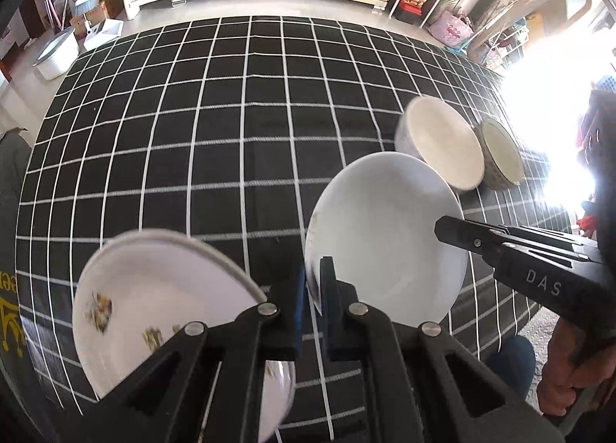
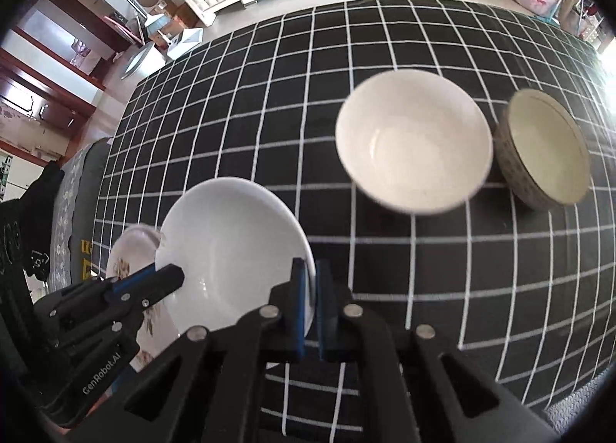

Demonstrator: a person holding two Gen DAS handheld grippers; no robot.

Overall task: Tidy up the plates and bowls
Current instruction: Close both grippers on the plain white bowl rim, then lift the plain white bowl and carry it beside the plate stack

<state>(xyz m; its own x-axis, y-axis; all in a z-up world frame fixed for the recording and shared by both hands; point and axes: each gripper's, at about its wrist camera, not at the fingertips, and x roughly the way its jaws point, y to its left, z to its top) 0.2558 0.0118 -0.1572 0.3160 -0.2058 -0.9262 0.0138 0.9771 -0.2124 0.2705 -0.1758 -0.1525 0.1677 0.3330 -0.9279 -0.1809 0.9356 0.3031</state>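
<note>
Both tongs point steeply down and are clamped on one white plate: left tongs (image 1: 315,289) pinch its left rim, right tongs (image 2: 312,300) its right rim. In the left wrist view the right tongs reach in from the right edge, with part of a hand (image 1: 577,377) on their handle at the lower right; in the right wrist view the left tongs (image 2: 169,281) reach in from the lower left. The plate (image 1: 385,239) hangs tilted over the near part of the tabletop (image 1: 231,115), which wears a black cloth with a white grid. A flowered plate (image 1: 154,300) lies below and to the left, near the tabletop's near-left edge; the left tongs' frame covers its lower right part, and in the right wrist view the white plate and left tongs hide most of it. Whether the two plates touch cannot be told. A white bowl (image 2: 414,142) and a patterned bowl (image 2: 546,150) stand side by side toward the right edge, seemingly touching; both are blurred. Glare washes out the right edge in the left wrist view. Wide open cloth spreads across the middle, far side and left of the tabletop.
</note>
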